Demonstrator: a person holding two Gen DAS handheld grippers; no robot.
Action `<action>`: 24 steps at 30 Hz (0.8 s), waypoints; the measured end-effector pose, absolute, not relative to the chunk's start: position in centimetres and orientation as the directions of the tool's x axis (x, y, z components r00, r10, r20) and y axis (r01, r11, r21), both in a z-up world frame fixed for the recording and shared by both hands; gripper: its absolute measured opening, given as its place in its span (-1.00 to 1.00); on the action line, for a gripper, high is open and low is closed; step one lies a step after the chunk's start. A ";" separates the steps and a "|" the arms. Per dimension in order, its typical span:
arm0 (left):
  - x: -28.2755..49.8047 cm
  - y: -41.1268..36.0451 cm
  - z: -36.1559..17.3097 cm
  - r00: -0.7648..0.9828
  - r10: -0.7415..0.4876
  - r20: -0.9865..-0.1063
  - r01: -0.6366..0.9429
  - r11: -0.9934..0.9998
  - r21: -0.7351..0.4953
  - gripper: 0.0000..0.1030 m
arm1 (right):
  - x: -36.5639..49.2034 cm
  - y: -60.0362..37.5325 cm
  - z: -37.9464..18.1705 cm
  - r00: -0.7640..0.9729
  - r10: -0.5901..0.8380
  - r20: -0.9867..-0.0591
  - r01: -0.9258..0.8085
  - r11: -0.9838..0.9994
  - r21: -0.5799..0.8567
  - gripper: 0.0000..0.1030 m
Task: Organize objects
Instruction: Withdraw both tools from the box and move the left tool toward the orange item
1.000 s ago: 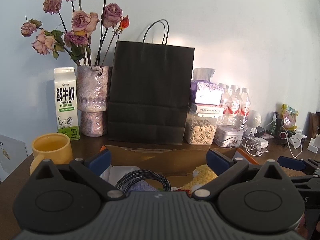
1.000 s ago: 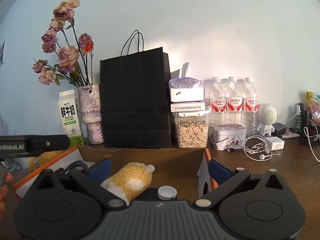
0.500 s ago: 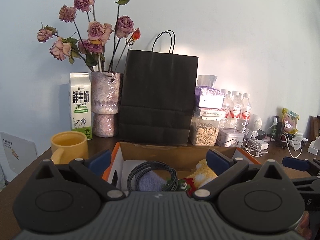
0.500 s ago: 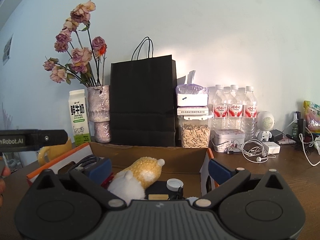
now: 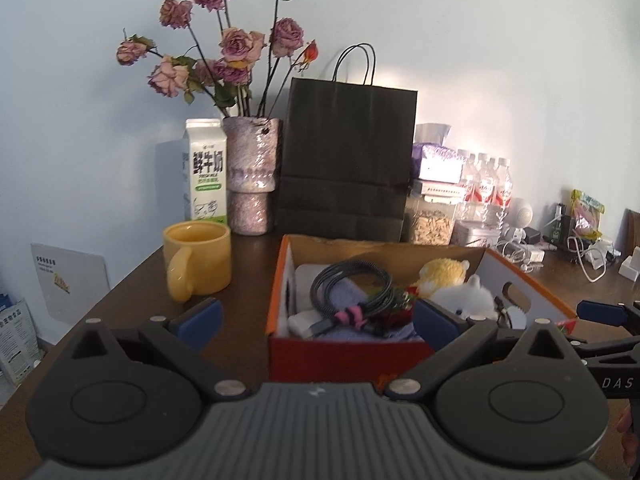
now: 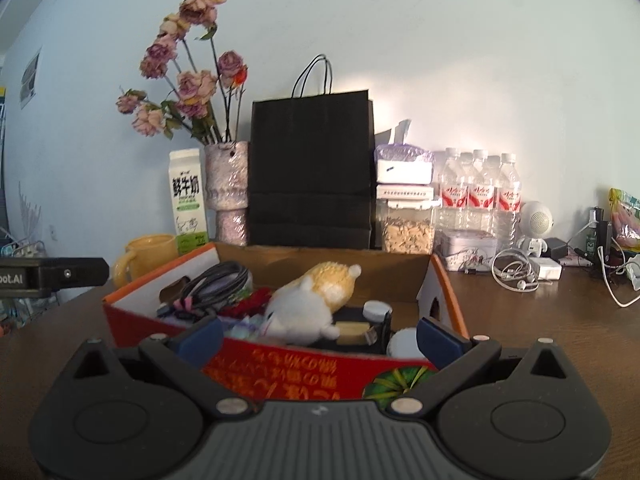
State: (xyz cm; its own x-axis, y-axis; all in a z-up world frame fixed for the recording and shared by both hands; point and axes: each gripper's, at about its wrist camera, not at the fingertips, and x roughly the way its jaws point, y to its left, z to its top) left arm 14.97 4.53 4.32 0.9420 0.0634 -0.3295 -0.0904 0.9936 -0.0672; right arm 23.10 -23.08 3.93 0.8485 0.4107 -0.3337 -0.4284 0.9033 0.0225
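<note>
A red and orange cardboard box (image 5: 344,356) (image 6: 304,372) stands on the dark wooden table. It holds a coiled black cable (image 5: 352,286) (image 6: 218,278), a white and yellow plush toy (image 5: 460,288) (image 6: 316,300), a white-capped jar (image 6: 377,310) and other small items. My left gripper (image 5: 316,320) is open and empty, just in front of the box's near wall. My right gripper (image 6: 318,336) is open and empty, in front of the box's front wall. The right gripper's finger (image 5: 604,312) shows at the right in the left wrist view.
A yellow mug (image 5: 198,264), a milk carton (image 5: 206,170), a vase of dried roses (image 5: 250,176) and a black paper bag (image 5: 344,160) stand behind the box. To the right are a seed jar (image 6: 408,232), water bottles (image 6: 480,190), a tin (image 6: 466,244) and tangled cables (image 6: 516,274).
Both grippers have pulled back and risen away from the box, so more of the box and its contents shows. Both stay open and empty.
</note>
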 end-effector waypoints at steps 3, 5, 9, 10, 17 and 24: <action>14.0 5.4 3.8 0.931 0.076 -0.358 -0.106 0.992 -0.067 1.00 | 22.8 -22.2 3.1 0.818 0.419 -0.395 -0.452 0.892 0.012 1.00; 13.4 5.9 3.5 0.925 0.081 -0.372 -0.115 0.991 -0.070 1.00 | 22.6 -21.6 2.5 0.799 0.423 -0.427 -0.466 0.885 0.004 1.00; 12.3 6.8 3.0 0.917 0.081 -0.390 -0.122 0.989 -0.082 1.00 | 22.6 -20.3 1.7 0.767 0.429 -0.478 -0.485 0.875 0.007 1.00; 12.1 6.9 2.9 0.916 0.081 -0.393 -0.123 0.989 -0.083 1.00 | 22.8 -20.1 1.5 0.759 0.426 -0.493 -0.485 0.874 0.009 1.00; 11.2 7.4 2.4 0.907 0.072 -0.414 -0.120 0.988 -0.093 1.00 | 24.5 -17.8 0.2 0.704 0.414 -0.577 -0.493 0.870 0.023 0.83; 11.0 7.6 2.2 0.902 0.067 -0.428 -0.120 0.988 -0.100 1.00 | 25.7 -16.5 -0.6 0.690 0.387 -0.611 -0.473 0.881 0.024 0.29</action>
